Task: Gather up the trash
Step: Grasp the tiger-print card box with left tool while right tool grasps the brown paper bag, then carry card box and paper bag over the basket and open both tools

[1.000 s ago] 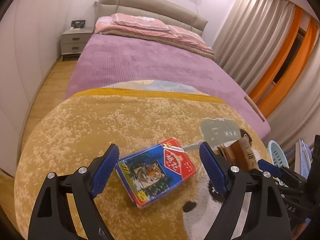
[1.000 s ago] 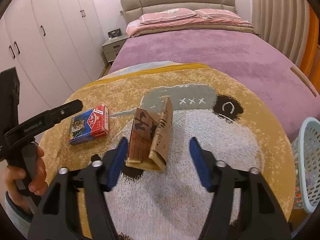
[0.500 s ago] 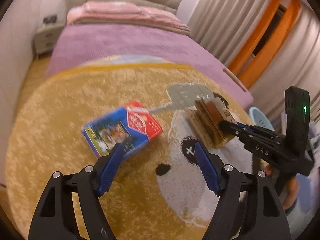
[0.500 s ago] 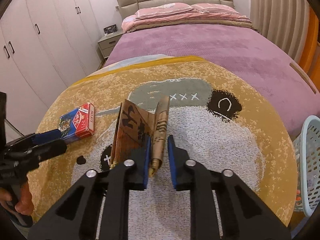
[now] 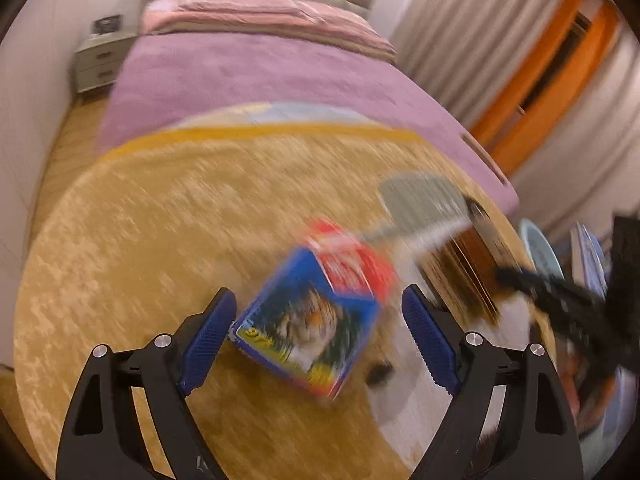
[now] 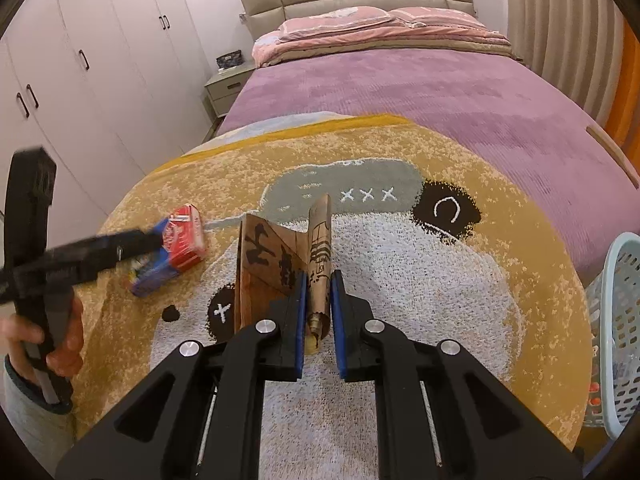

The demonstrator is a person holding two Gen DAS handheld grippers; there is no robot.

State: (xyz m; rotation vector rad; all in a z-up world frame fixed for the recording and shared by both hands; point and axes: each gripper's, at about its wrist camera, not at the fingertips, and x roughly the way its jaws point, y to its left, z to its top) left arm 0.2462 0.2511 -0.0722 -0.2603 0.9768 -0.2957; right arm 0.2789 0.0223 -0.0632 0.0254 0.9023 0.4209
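In the left wrist view, the left gripper (image 5: 316,328) had its blue-padded fingers (image 5: 208,336) spread wide apart, holding nothing. Between them lay a blue and red cardboard box with a tiger picture (image 5: 316,308), resting on the round yellow shaggy rug (image 5: 140,240); its near left corner sat just beside the left pad, though motion blur made it impossible to tell whether they touched. To the right, a brown folded cardboard piece with black lettering (image 5: 464,276) showed, with the black body of the right gripper (image 5: 568,300) over its near end. Beyond the rug stood the bed with a purple cover (image 5: 260,80).

In the right wrist view, the right gripper (image 6: 319,312) had its fingers together, clamped on the rolled right edge of the brown folded cardboard piece (image 6: 280,264), which stood upright on the white patch of the rug (image 6: 400,300). Left of it the blue and red box (image 6: 176,252) lay on the rug, with the blurred left gripper (image 6: 152,240) reaching over it, held by the person's left hand (image 6: 60,344). At the right edge, beside the rug, stood a pale blue perforated plastic basket (image 6: 620,320).
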